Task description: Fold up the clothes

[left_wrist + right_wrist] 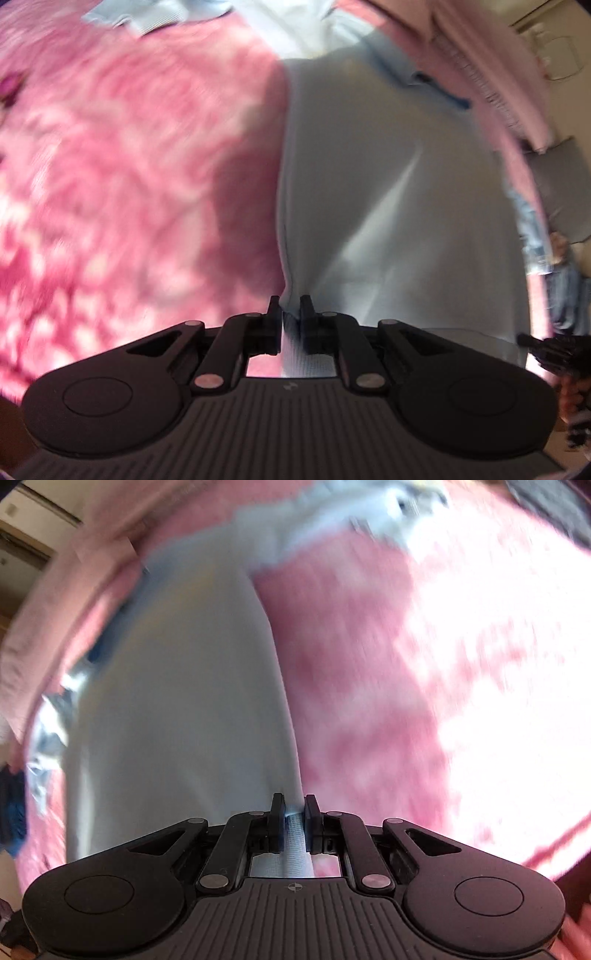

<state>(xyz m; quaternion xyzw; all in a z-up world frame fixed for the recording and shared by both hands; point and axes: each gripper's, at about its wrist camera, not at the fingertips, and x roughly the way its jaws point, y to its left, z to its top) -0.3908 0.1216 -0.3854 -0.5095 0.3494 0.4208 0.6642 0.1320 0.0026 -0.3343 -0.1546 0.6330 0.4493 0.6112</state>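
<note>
- My left hand-held gripper (290, 314) pinches the left edge of the pale blue garment (388, 206), cloth caught between its pads.
- My right hand-held gripper (294, 812) pinches the same garment (177, 701) at its right edge.
- The garment stretches away from both grippers over the pink patterned bedspread (129, 166), which shows on both sides of it.
- Both views are blurred.

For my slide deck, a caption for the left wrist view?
Left gripper shut on the edge of a pale blue garment above a pink patterned cover.
</note>
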